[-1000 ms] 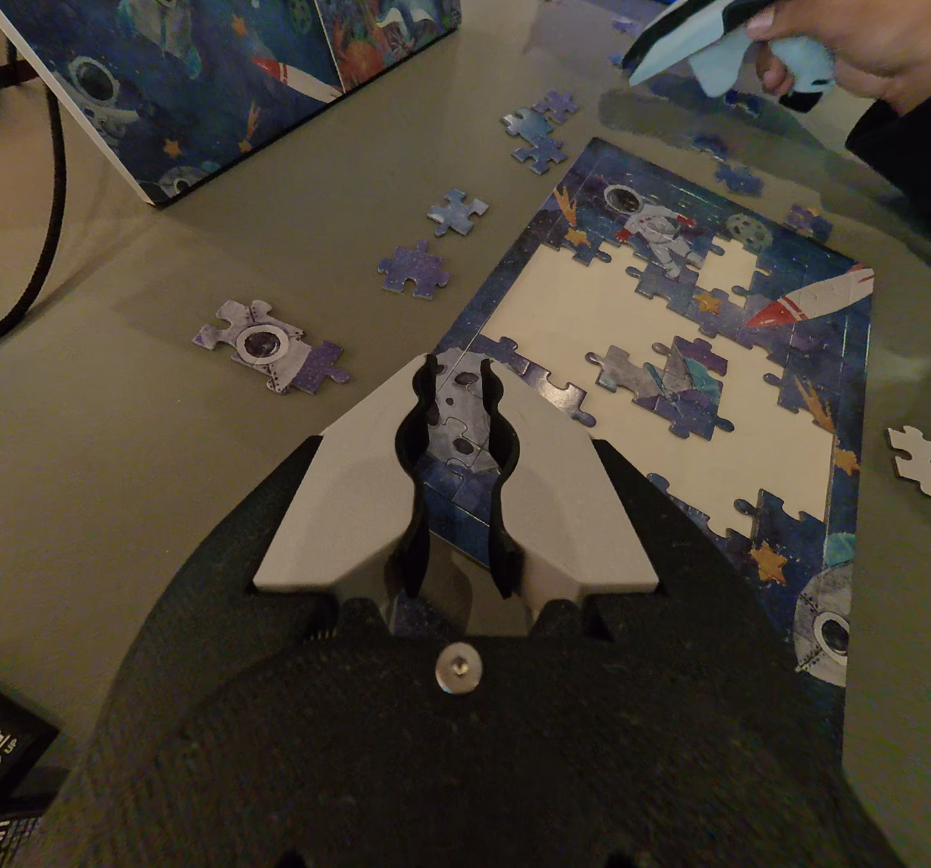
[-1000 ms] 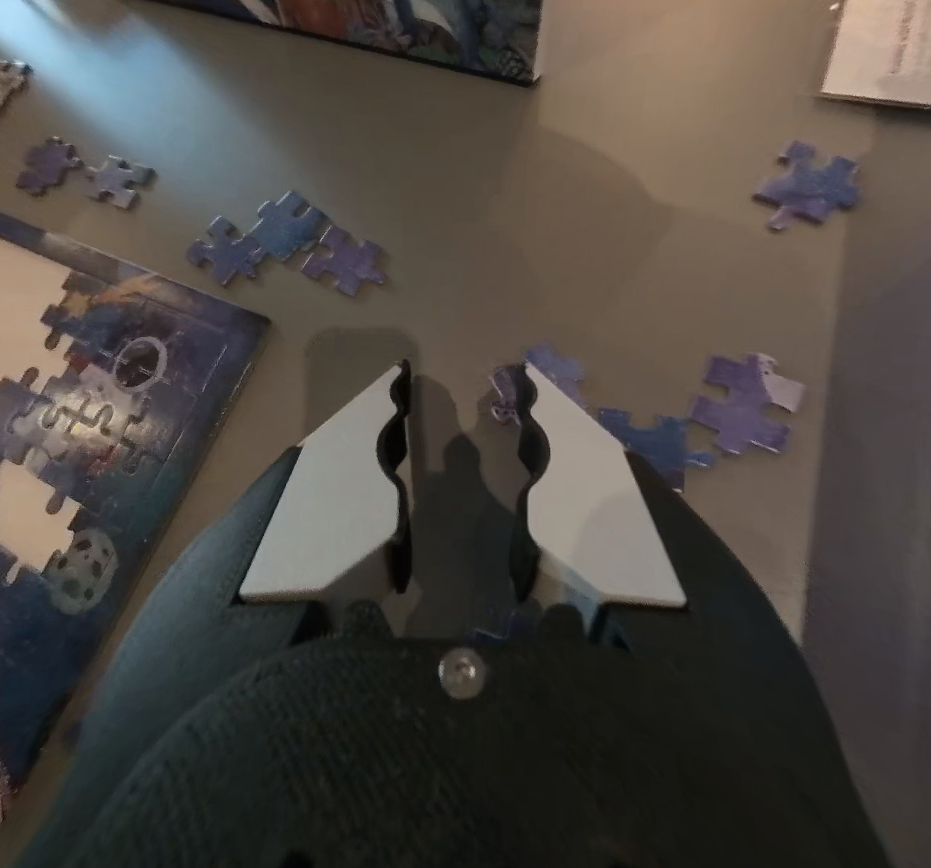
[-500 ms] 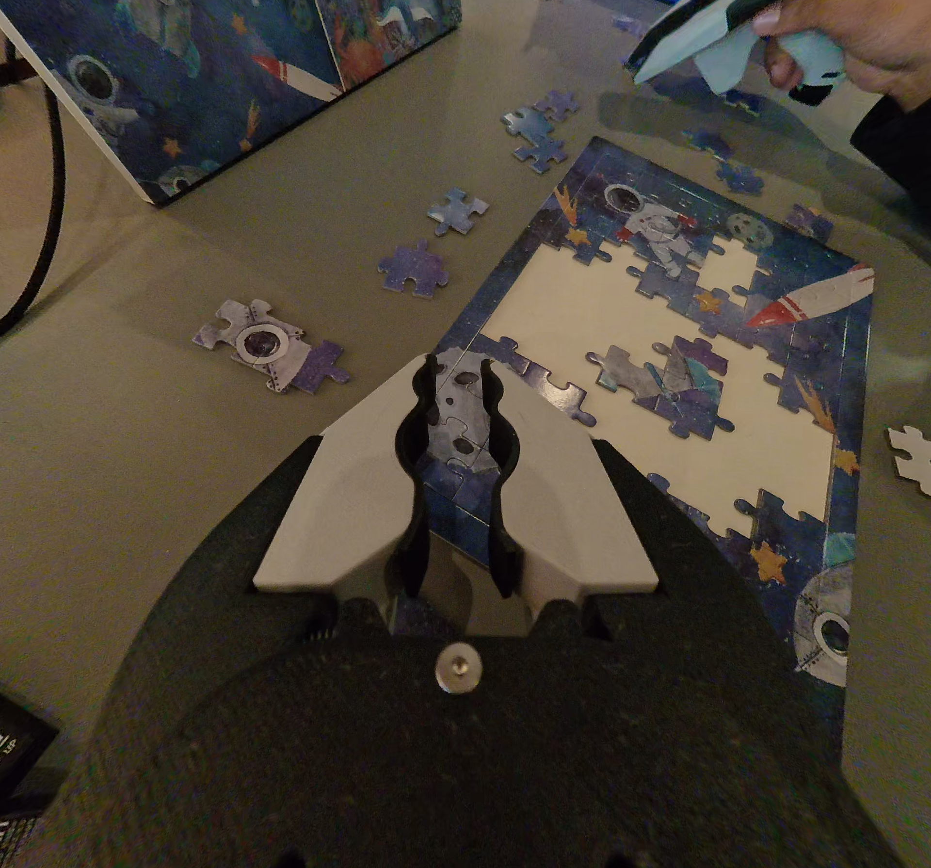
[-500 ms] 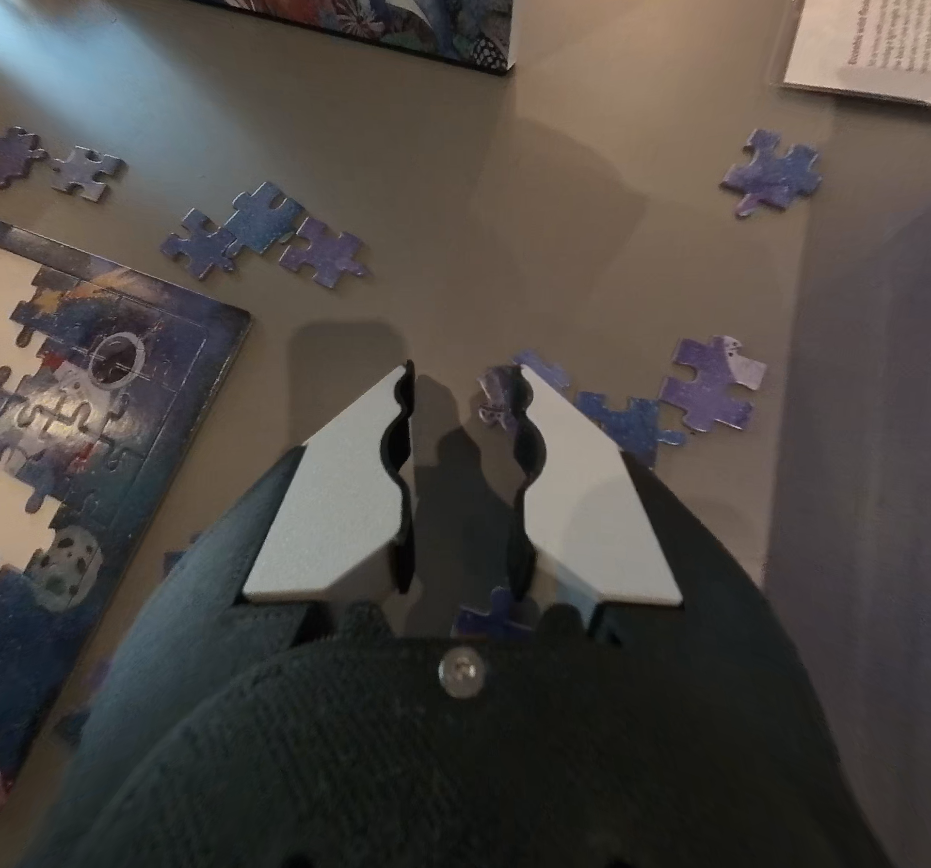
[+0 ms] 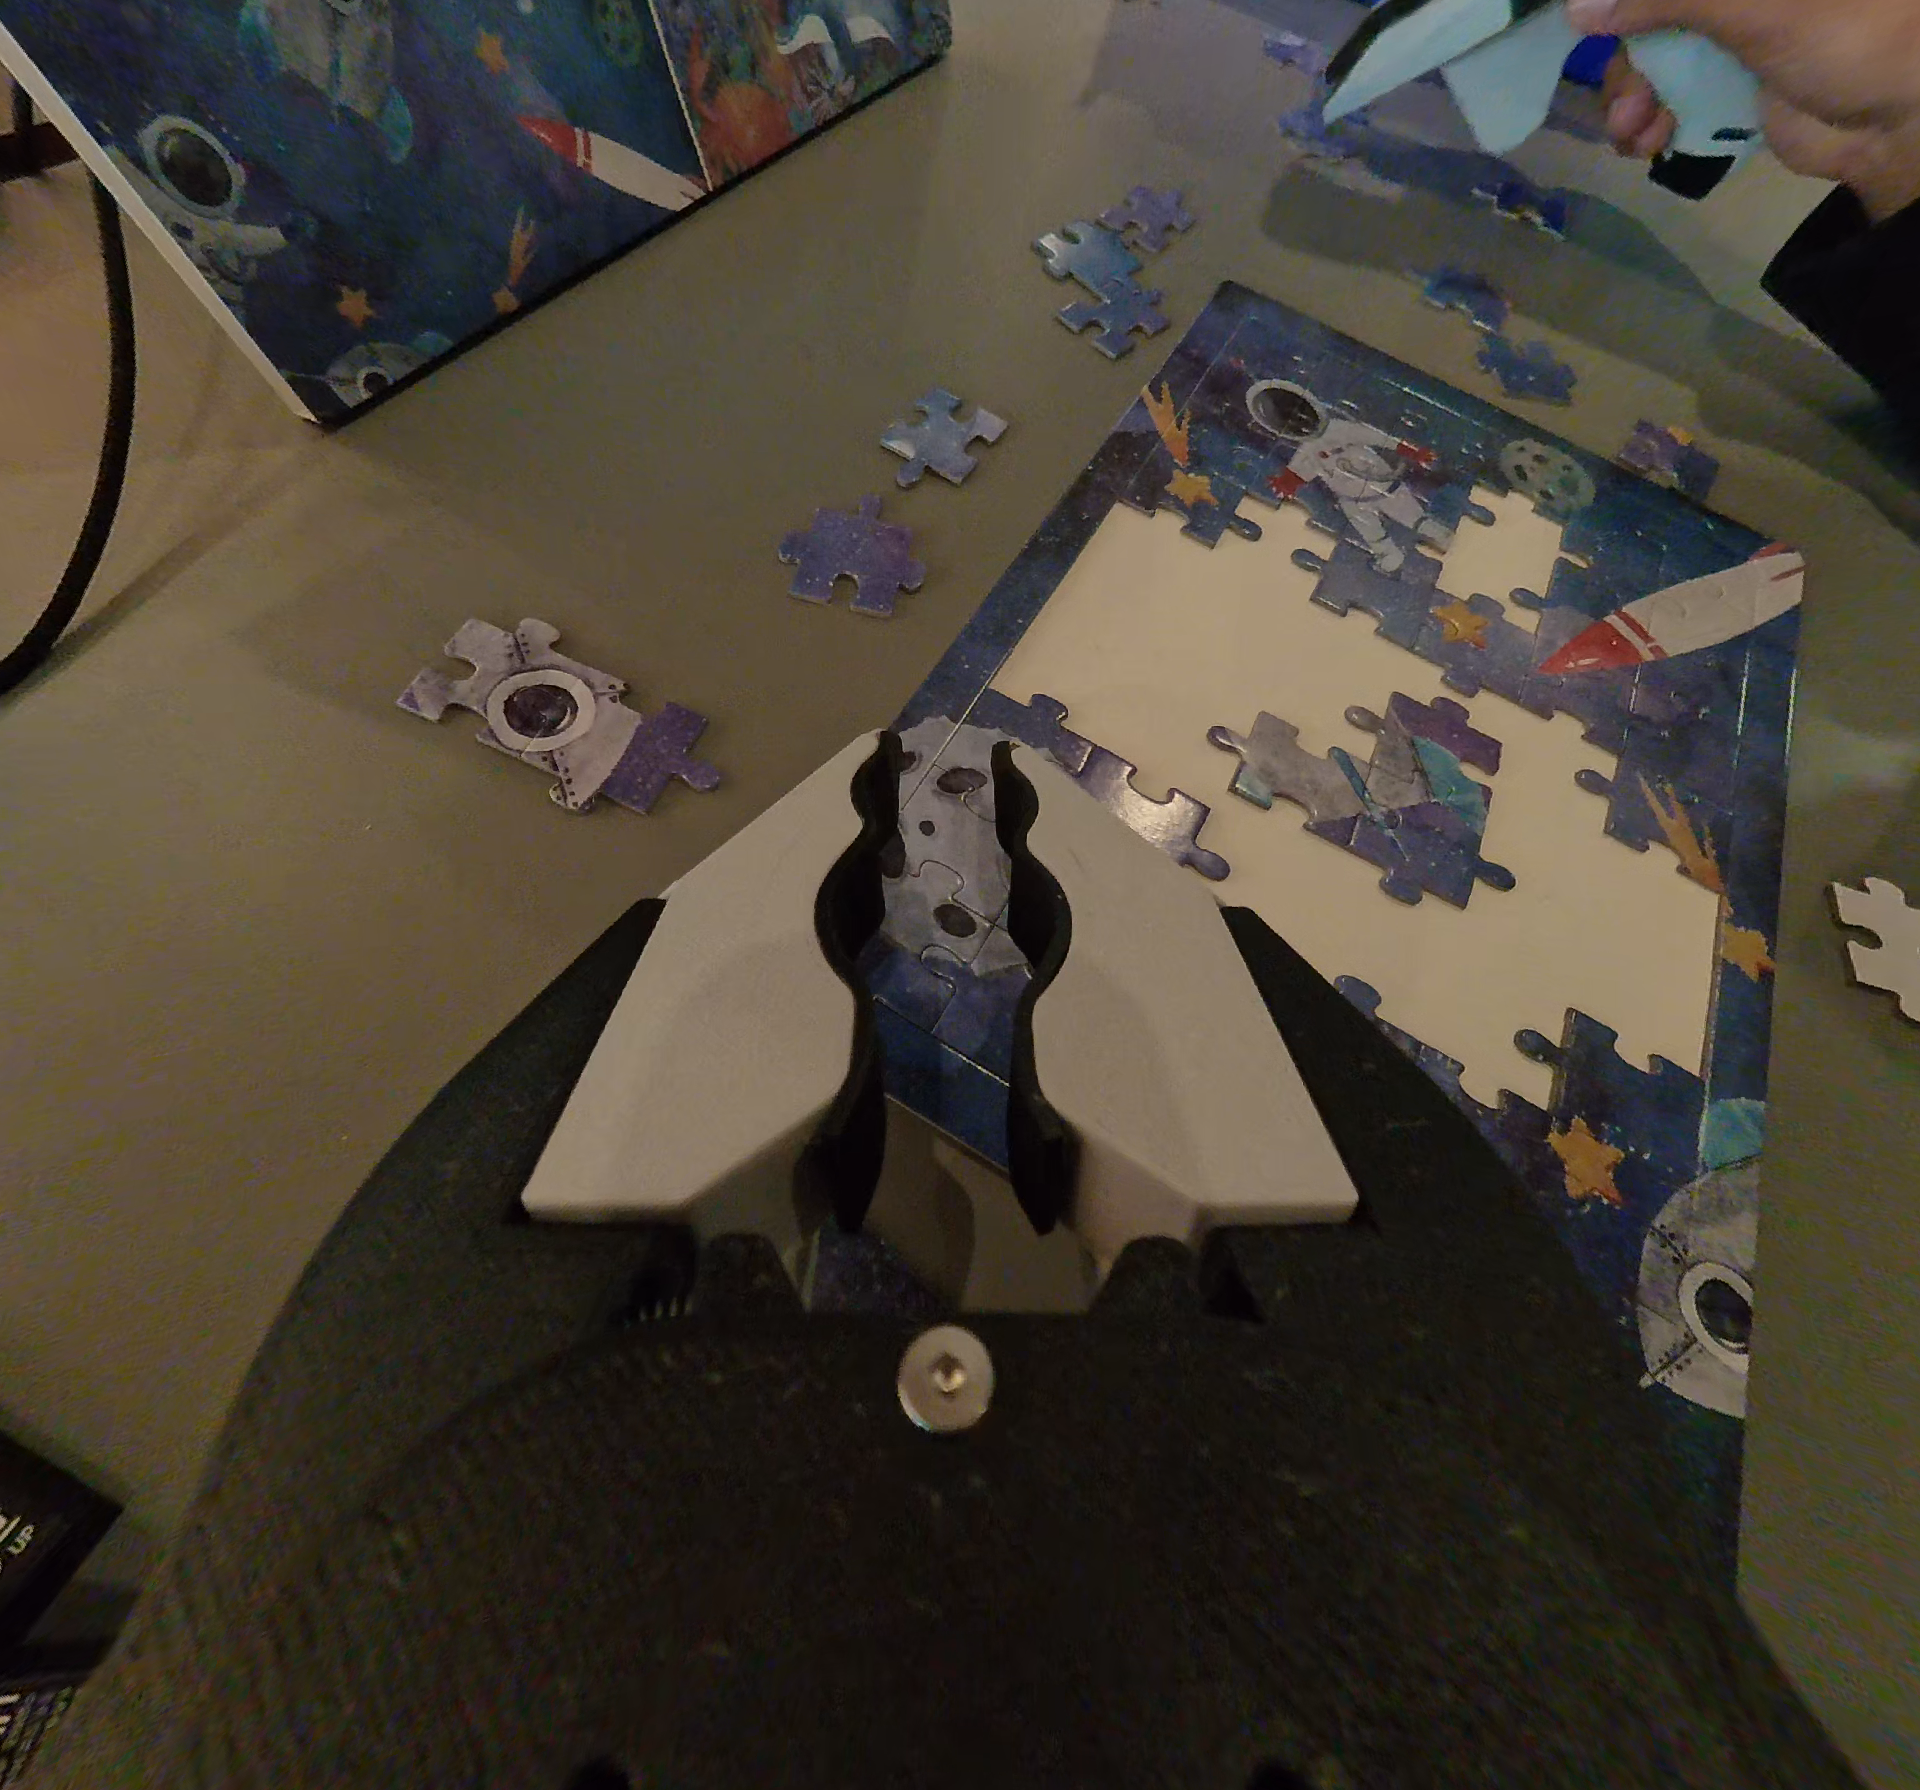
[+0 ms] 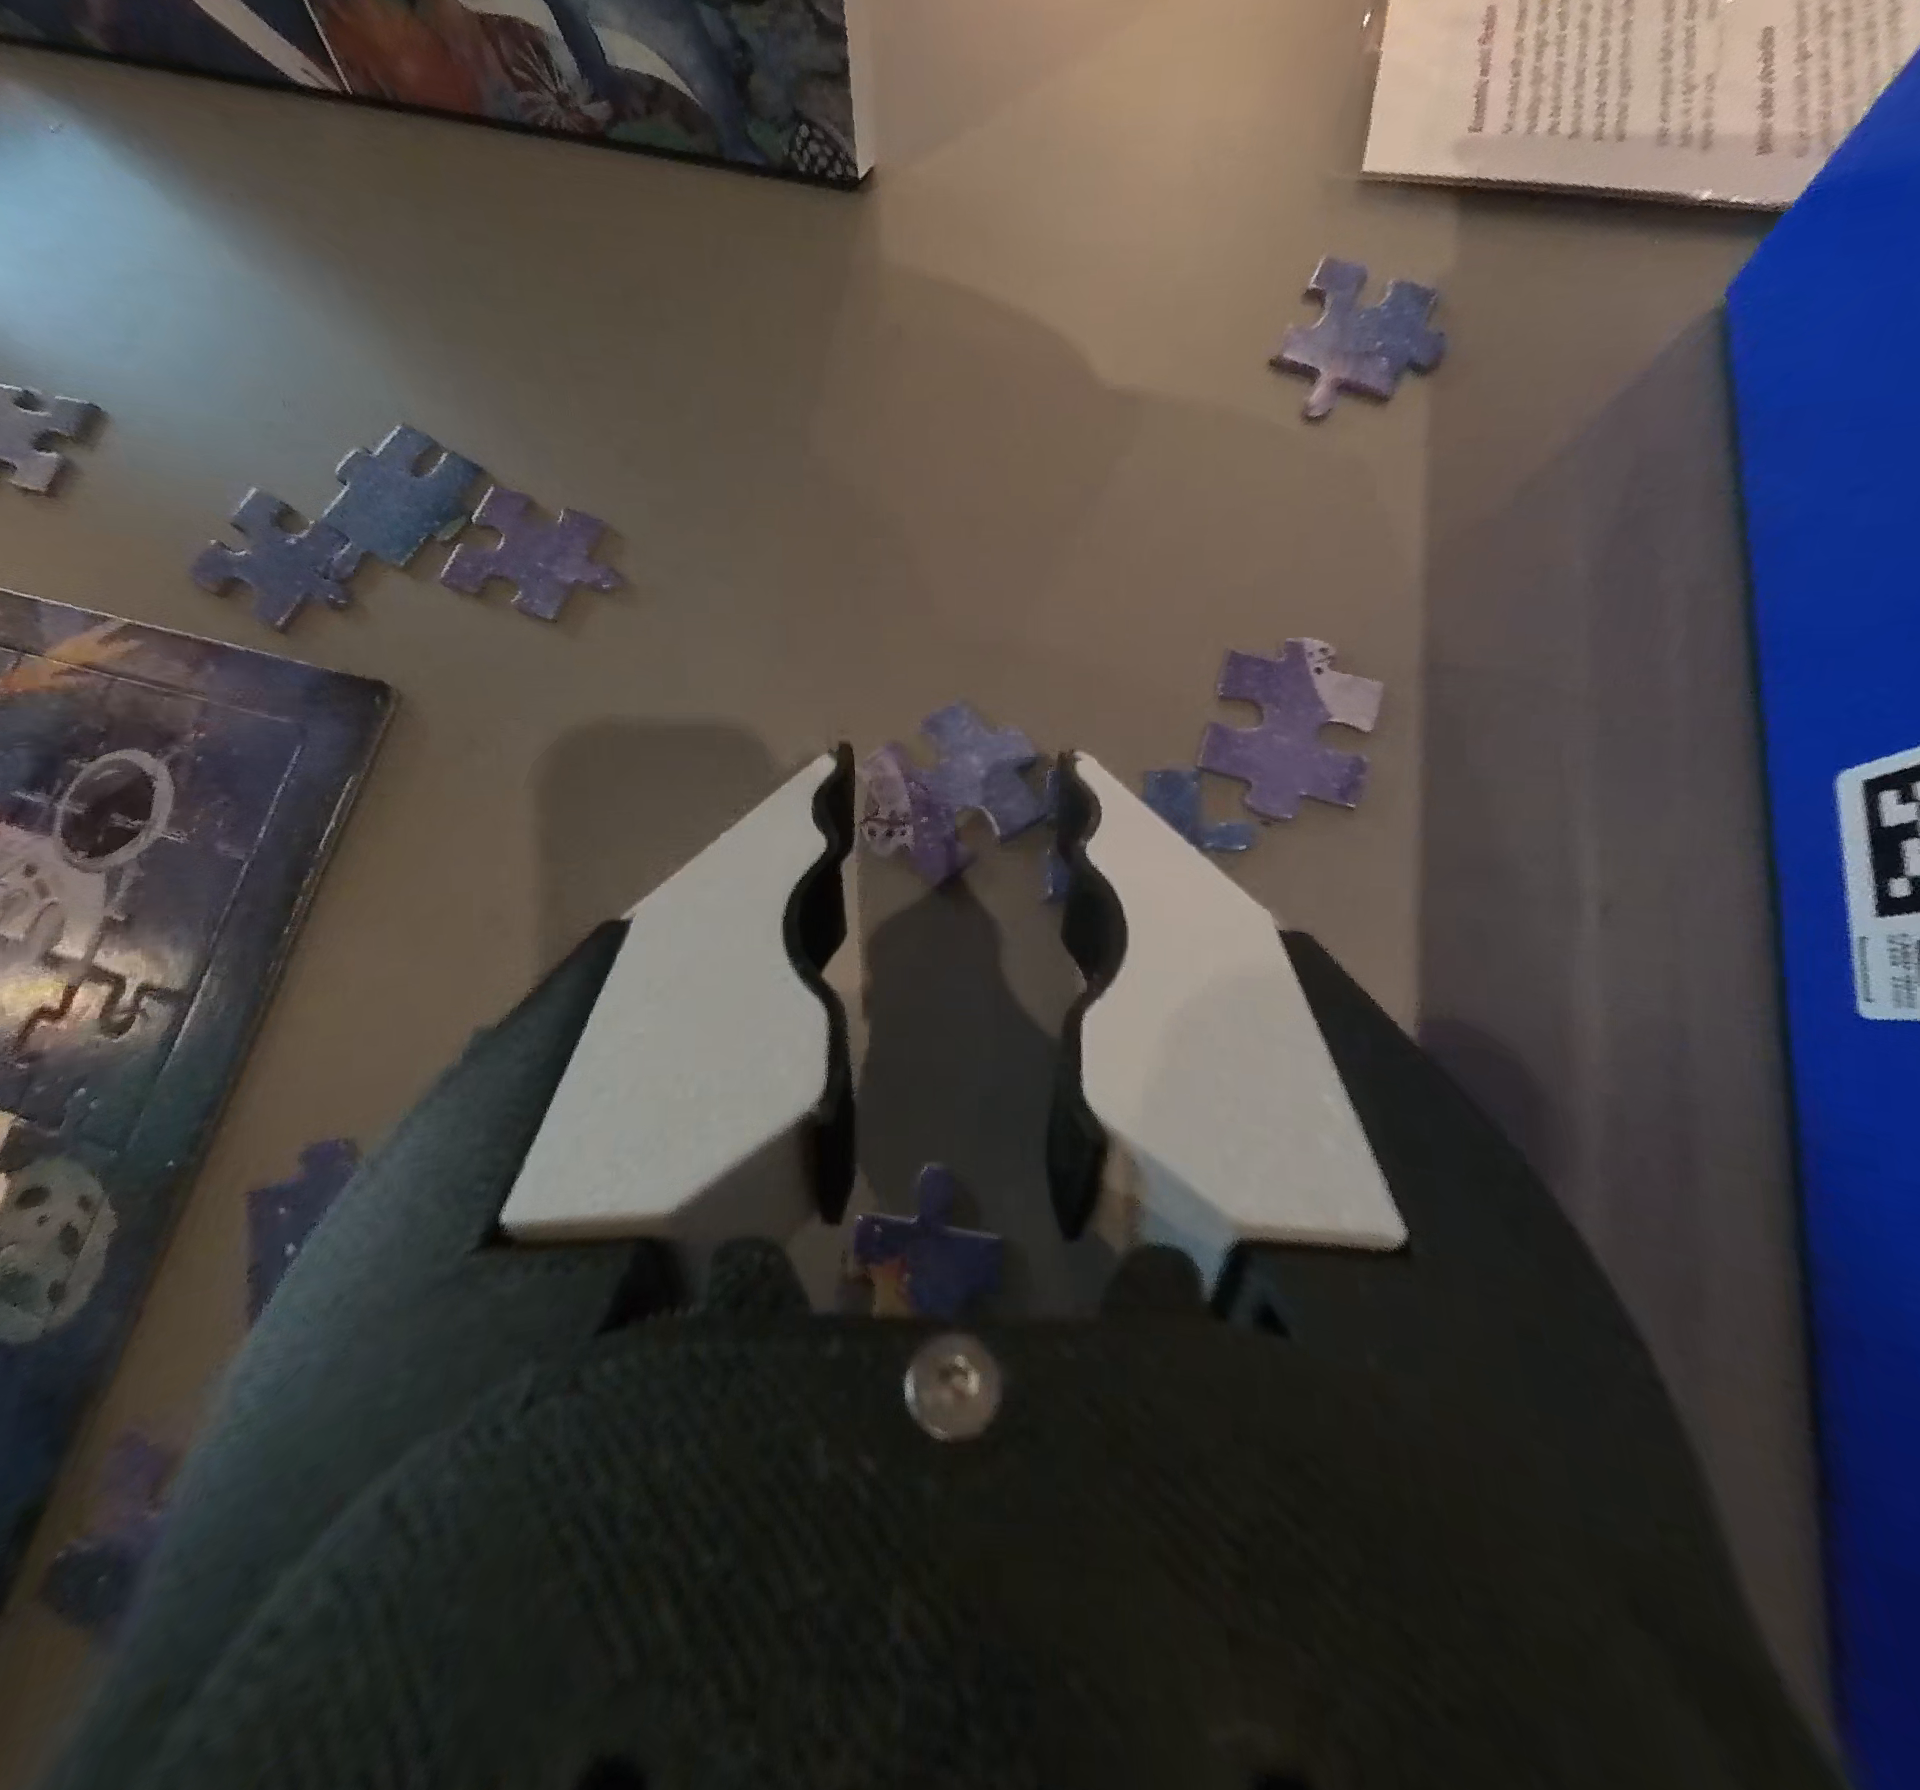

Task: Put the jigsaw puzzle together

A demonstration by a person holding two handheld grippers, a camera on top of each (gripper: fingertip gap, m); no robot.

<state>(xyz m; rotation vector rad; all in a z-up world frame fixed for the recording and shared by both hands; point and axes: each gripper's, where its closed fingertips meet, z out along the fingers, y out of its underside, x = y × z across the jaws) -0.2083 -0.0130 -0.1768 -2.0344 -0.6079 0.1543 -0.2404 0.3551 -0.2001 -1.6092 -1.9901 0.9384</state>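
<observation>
Grey-brown matte table [image 5: 312,909] carries everything. At 11 o'clock in the left wrist view stands the big space-print cardboard puzzle box [image 5: 416,78]; a blue box with a black-and-white marker tag [image 6: 1829,701] sits at 3 o'clock in the right wrist view, with a white printed sheet [image 6: 1621,26] at 1 o'clock.

The task's thing, the rectangular dark-blue space jigsaw puzzle [image 5: 1683,753], lies flat from centre toward 3 o'clock in the left view. The border looks mostly joined, with an astronaut and rocket along the far side. Large cream gaps remain in the middle around one small island of joined pieces [image 5: 1371,805]. Call it about half done.

What's left: a joined pale porthole chunk [image 5: 551,722] at 9 o'clock, two loose blue pieces [image 5: 852,561] at 11 o'clock, a trio near the far corner, one white face-down piece [image 5: 1881,940] at 3 o'clock, and more purple ones scattered beyond.

Your left gripper [image 5: 940,753] hovers over the puzzle's near-left corner, jaws narrowly parted, nothing between them. Whether it presses the board I can't tell.

Your right gripper [image 6: 956,764] is low over the table, jaws about half spread and empty, tips straddling a purple cardboard piece [image 6: 956,784] at 12 o'clock. You're likely picking that one next. Thin flat piece, so the fingertips may slip over it.
</observation>
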